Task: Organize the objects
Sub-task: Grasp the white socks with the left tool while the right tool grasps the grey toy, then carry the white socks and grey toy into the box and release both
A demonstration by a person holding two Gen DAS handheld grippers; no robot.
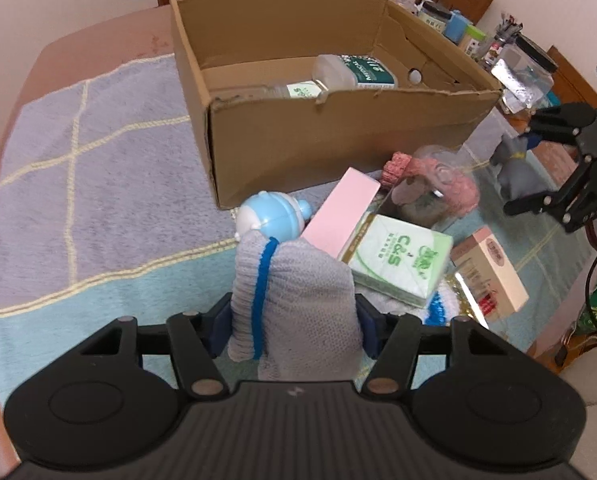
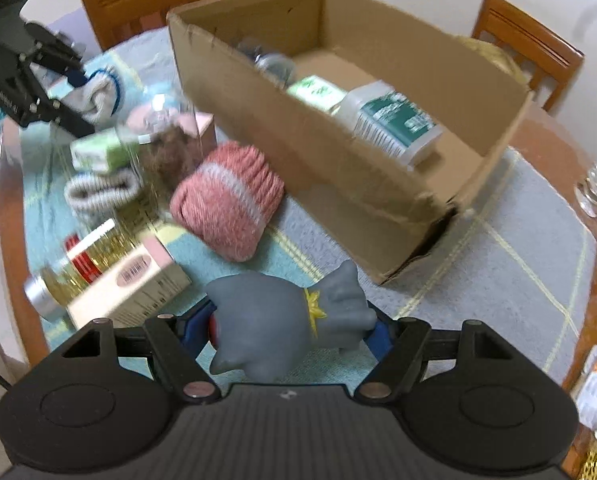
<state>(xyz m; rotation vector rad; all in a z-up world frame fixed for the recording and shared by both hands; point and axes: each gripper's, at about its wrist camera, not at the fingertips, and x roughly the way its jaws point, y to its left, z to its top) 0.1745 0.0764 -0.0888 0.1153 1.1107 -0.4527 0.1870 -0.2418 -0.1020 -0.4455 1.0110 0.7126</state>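
Left hand-held gripper (image 1: 294,320) clamped on grey sock (image 1: 294,300); right hand-held gripper (image 2: 294,328) clamped on grey toy figure (image 2: 282,320).

- Grey sock (image 1: 294,308) hid the left gripper's (image 1: 294,320) pads, lower centre.
- Bottle (image 1: 258,91) lay half hidden behind the cardboard box (image 1: 338,140) wall.
- Right-wrist view's left-side clutter was motion-blurred.

A home dining room is shown: a round wooden counter (image 1: 98,36) is covered by a checked cloth (image 1: 98,168), ringed by wooden dining chairs (image 2: 530,40), and crowded with jars (image 1: 532,64) and household clutter.
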